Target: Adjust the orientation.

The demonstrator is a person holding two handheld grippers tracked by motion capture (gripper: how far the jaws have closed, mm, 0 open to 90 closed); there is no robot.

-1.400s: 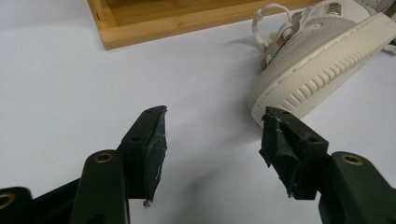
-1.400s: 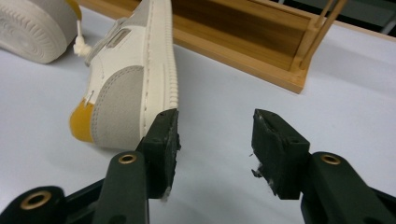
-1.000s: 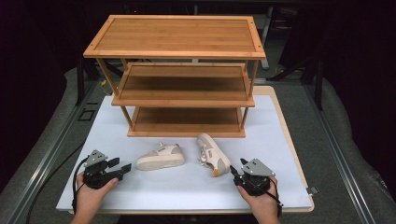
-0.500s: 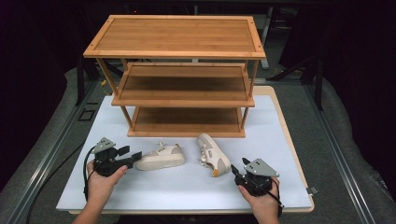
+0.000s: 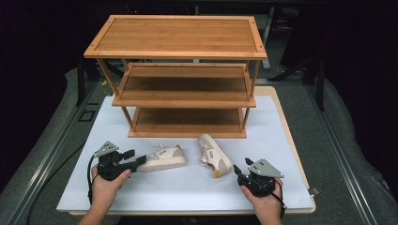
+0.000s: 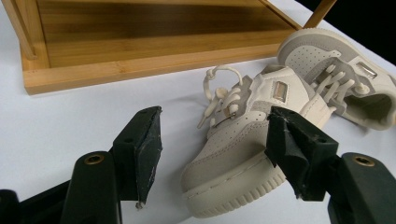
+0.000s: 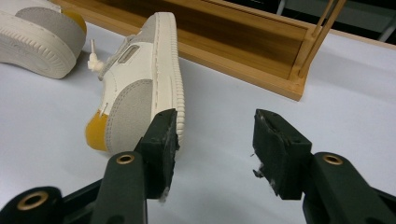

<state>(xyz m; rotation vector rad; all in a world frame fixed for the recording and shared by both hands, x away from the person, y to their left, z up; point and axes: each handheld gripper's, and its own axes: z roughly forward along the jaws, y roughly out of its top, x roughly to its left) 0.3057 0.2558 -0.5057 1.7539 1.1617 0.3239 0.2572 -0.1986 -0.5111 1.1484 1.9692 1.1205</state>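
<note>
Both sets of jaws gape empty, so closing your left gripper on just the near shoe's rounded toe between them risks it squirting out.

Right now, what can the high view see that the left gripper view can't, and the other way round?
High view: the wooden three-shelf rack's top shelf, both hands, and the right gripper with open jaws. Left gripper view: a close look at the cream-and-grey sneaker's knotted laces and small metal tag between the left gripper's open jaws. Both: the two sneakers, the white tabletop and the rack's bottom shelf.
</note>
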